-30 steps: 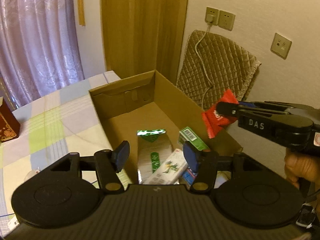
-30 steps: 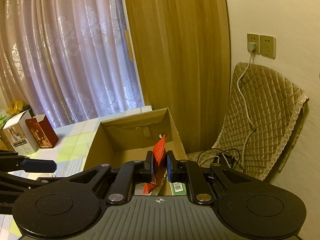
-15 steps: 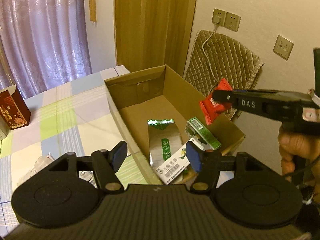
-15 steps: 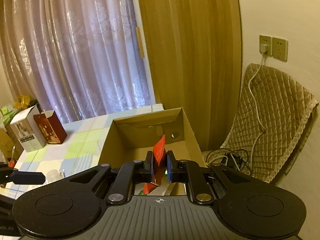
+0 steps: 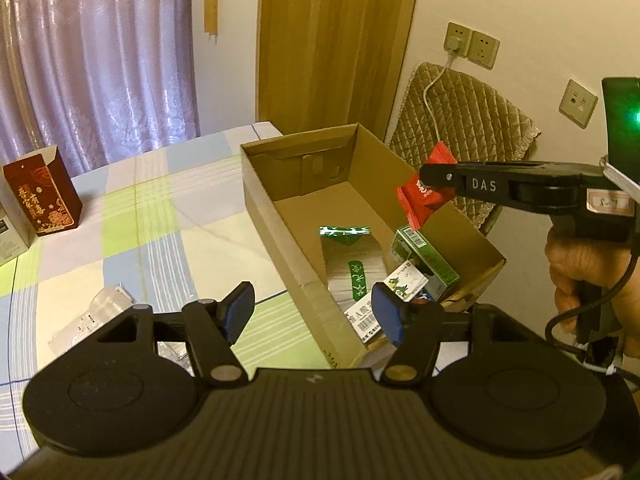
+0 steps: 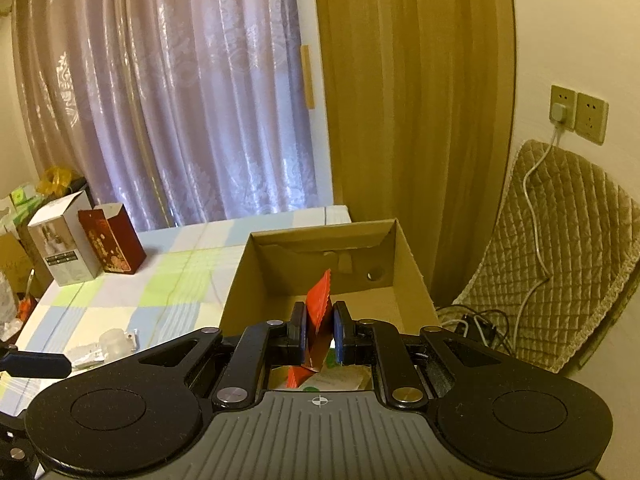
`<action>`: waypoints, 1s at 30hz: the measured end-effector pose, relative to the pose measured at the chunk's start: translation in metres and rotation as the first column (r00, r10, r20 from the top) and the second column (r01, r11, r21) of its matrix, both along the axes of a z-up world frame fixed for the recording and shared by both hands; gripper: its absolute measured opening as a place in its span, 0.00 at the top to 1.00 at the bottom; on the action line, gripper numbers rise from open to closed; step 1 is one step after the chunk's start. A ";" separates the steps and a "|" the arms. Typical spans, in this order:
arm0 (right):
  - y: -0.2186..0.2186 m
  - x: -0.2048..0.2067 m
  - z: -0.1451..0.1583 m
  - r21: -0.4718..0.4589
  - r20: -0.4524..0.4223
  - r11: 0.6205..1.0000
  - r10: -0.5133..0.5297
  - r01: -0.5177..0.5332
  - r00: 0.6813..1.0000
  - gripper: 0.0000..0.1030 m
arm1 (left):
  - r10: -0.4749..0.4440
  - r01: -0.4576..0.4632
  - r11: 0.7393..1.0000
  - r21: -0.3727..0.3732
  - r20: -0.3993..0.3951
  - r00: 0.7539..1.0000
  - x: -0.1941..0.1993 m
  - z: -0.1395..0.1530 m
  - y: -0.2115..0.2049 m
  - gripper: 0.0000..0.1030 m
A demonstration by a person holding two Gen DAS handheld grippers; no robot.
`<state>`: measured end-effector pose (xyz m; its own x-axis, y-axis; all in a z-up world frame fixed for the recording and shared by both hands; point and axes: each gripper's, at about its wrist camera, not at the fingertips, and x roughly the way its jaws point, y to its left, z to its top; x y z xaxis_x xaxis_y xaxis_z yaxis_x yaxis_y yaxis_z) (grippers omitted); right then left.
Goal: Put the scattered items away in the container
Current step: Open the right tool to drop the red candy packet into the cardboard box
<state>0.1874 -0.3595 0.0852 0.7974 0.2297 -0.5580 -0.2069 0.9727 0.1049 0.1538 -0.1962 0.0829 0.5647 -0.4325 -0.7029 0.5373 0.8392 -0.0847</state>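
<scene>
Right wrist view, right gripper (image 6: 319, 334) pinching red packet (image 6: 319, 312) over cardboard box (image 6: 412, 268); left gripper (image 5: 313, 314) spread, apparently empty

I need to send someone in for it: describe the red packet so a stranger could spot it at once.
Find the open cardboard box on the checked tablecloth. Over its right wall the right gripper is shut on a small red packet with white print. It is the only red item held in the air; the green box and silver pouch lie inside the box.

Checked tablecloth (image 5: 168, 216) under cardboard box (image 5: 264, 184), packets (image 5: 92, 316).
</scene>
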 end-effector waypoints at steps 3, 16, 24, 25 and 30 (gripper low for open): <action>0.005 0.006 -0.002 -0.027 -0.014 0.999 0.018 -0.019 1.000 0.85 | 0.008 -0.008 1.000 -0.003 -0.003 1.000 0.001 -0.001 0.004 0.41; -0.007 -0.002 0.002 -0.034 0.028 0.999 -0.026 0.027 0.999 0.00 | 0.046 -0.046 0.999 -0.004 -0.010 0.999 -0.005 -0.002 0.021 0.39; -0.013 -0.017 0.008 -0.022 0.022 0.999 -0.034 0.034 0.999 0.00 | 0.055 -0.055 0.999 0.001 -0.005 0.998 -0.016 0.001 0.028 0.37; -0.012 -0.019 0.009 -0.021 0.023 0.999 -0.034 0.035 0.999 0.00 | 0.057 -0.057 0.998 0.001 -0.003 0.998 -0.017 0.002 0.030 0.37; -0.008 -0.031 0.011 -0.014 0.016 0.999 -0.029 0.029 0.999 0.00 | 0.077 -0.077 0.997 -0.004 0.000 0.997 -0.024 0.007 0.042 0.36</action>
<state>0.1562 -0.3676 0.0965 0.8124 0.1990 -0.5480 -0.1804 0.9796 0.0883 0.1295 -0.1544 0.0895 0.5969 -0.3907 -0.7007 0.4711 0.8777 -0.0881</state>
